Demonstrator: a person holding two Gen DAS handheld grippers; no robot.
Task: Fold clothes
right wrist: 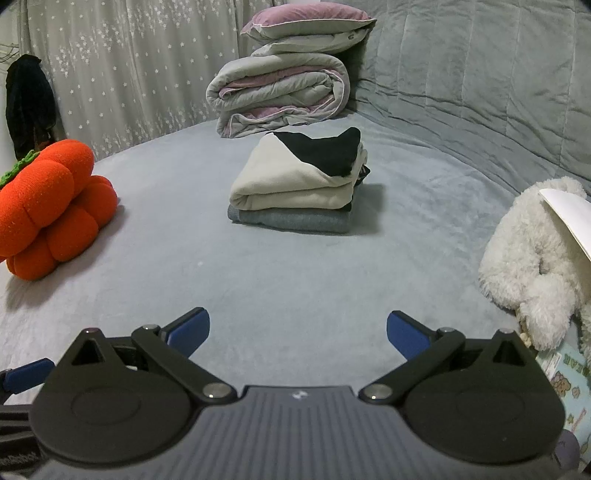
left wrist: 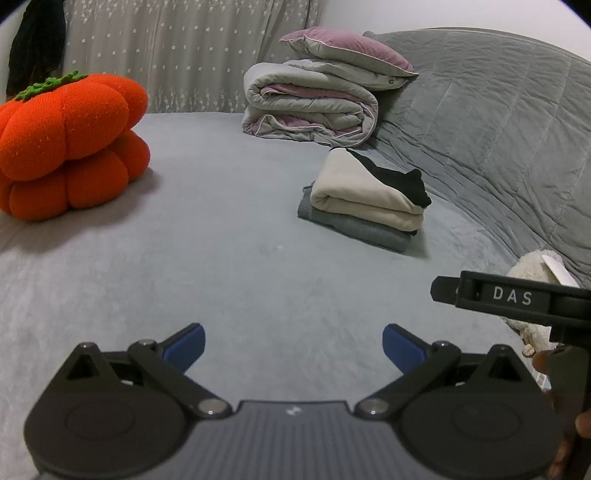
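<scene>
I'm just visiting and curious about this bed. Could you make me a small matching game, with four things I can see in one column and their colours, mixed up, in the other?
Things:
1. pumpkin cushion
2. plush toy
3. top pillow
4. bottom garment of the folded stack

Colours:
A. dark grey
B. white
C. orange with a green top
D. mauve and grey

Pairs: 1-C, 2-B, 3-D, 4-A.

Both tools, left and right, are open and hold nothing.
</scene>
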